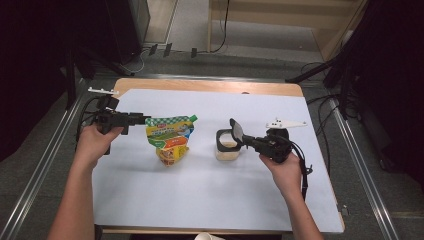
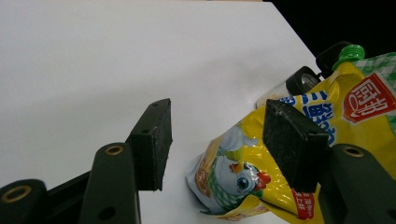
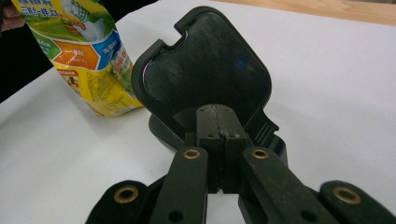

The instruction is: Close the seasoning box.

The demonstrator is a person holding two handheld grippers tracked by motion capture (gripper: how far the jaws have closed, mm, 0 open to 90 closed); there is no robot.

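Note:
A yellow and green spouted pouch (image 1: 170, 140) (image 2: 243, 172) (image 3: 88, 60) stands upright left of the table's middle. My left gripper (image 1: 142, 120) (image 2: 217, 140) is at the pouch's upper left corner with its jaws open. One jaw overlaps the pouch and the other stands apart from it. To the right sits a clear container (image 1: 227, 150) with beige contents, its black flip lid (image 1: 235, 131) (image 3: 210, 70) standing open. My right gripper (image 1: 243, 140) (image 3: 218, 123) is shut, its tips against the lid's lower edge; nothing shows between the pads.
A white sheet (image 1: 200, 190) covers most of the wooden table (image 1: 210, 86). Metal rails (image 1: 45, 165) run along both sides. A pale cup rim (image 1: 207, 236) pokes in at the near edge. Cables trail off the right side.

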